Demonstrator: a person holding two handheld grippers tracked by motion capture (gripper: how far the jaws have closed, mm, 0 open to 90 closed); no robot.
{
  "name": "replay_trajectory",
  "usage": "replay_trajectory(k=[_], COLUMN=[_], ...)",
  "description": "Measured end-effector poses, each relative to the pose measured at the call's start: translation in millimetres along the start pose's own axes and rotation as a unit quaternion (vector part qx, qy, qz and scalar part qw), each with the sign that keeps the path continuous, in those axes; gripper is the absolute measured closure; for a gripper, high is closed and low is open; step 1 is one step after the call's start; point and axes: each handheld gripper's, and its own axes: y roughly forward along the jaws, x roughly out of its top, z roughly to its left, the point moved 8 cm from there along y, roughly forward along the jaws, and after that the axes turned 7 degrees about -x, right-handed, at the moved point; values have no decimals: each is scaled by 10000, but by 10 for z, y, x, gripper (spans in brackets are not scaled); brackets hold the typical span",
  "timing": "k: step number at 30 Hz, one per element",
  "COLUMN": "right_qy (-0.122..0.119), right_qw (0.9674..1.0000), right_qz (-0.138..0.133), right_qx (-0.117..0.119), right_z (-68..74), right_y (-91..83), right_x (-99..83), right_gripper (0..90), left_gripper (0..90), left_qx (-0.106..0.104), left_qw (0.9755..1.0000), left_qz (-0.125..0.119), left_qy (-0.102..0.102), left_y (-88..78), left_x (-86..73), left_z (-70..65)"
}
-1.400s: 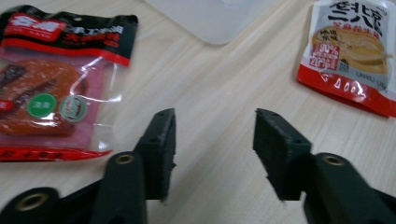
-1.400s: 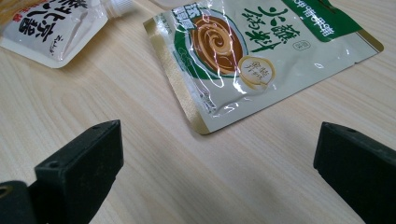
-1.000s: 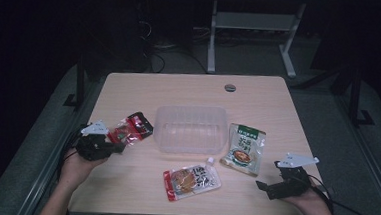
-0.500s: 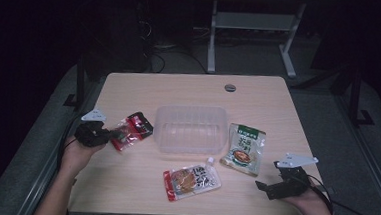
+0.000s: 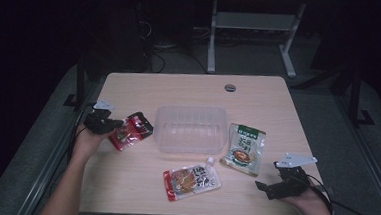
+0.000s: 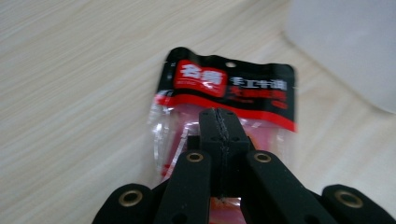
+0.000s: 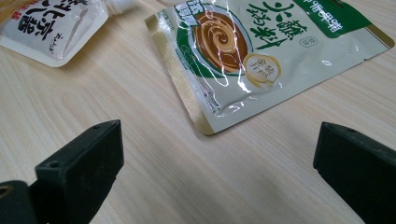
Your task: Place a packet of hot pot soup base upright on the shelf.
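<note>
A red-and-black snack packet (image 6: 224,100) is pinched between the closed jaws of the left gripper (image 5: 108,125), which is held in a hand at the left side of a pale wooden table (image 5: 189,90). In the left gripper view the two black jaws are seen pressed together over the packet's clear lower part, with the red label lying beyond the tips. In the high view the packet (image 5: 131,130) is seen sticking out from the gripper toward a clear plastic container (image 5: 191,129), which stands just beyond the packet's far end.

The right gripper (image 5: 283,184) is held low at the table's near right corner with its jaws spread wide and nothing between them. Ahead of those jaws, a green-and-white sauce pouch (image 7: 261,51) lies flat on the wood, and a white spouted pouch (image 7: 51,23) lies farther off to the jaws' left. In the high view that spouted pouch (image 5: 192,180) is seen between the two grippers, just in front of the container.
</note>
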Motion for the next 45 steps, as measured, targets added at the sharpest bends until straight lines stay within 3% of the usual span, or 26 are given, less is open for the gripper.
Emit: replay_trajectory(k=[5, 7, 10, 11, 14, 20, 25, 27, 32, 34, 39, 45], right_qy=[-18, -12, 9, -4, -32, -54, -10, -47, -31, -32, -37, -43], right_qw=[10000, 10000, 10000, 10000, 10000, 9999, 10000, 10000, 10000, 10000, 10000, 10000], right_qz=[20, 6, 24, 27, 53, 82, 91, 71, 69, 64, 80, 79], right_qx=[-4, -6, 1, 5, 8, 20, 23, 18, 23, 27, 35, 30], right_z=[-5, -12, -8, -3, 1, 16, 5, 12, 12, 16, 27, 30], right_y=[0, 4, 4, 8, 16, 20, 22, 17, 11, 11, 9, 9], right_x=[-15, -16, -17, -15, -19, -30, -32, -33, -33, -29, -28, -28], right_gripper=[16, 16, 17, 17, 17, 17, 17, 17, 17, 17, 17, 17], left_gripper=[898, 898, 898, 898, 898, 899, 899, 898, 899, 898, 898, 899], left_qx=[213, 161, 93, 152, 183, 83, -94, -167, -373, -444, -578, -695], left_qw=[9995, 9994, 9995, 9996, 9995, 9993, 9996, 9996, 9990, 9986, 9965, 9943], left_qz=[60, 35, -29, -39, -86, 62, 161, 236, 226, 270, 423, 525], left_qy=[-219, -305, -308, -230, -259, -366, -223, -71, 71, 100, 425, 611], left_y=[108, 127, 141, 149, 193, 302, 283, 259, 229, 210, 147, 73], left_x=[-68, -89, -80, -63, -51, -122, -145, -165, -216, -239, -309, -396], left_z=[209, 239, 225, 238, 254, 285, 199, 135, 29, -25, -141, -278])
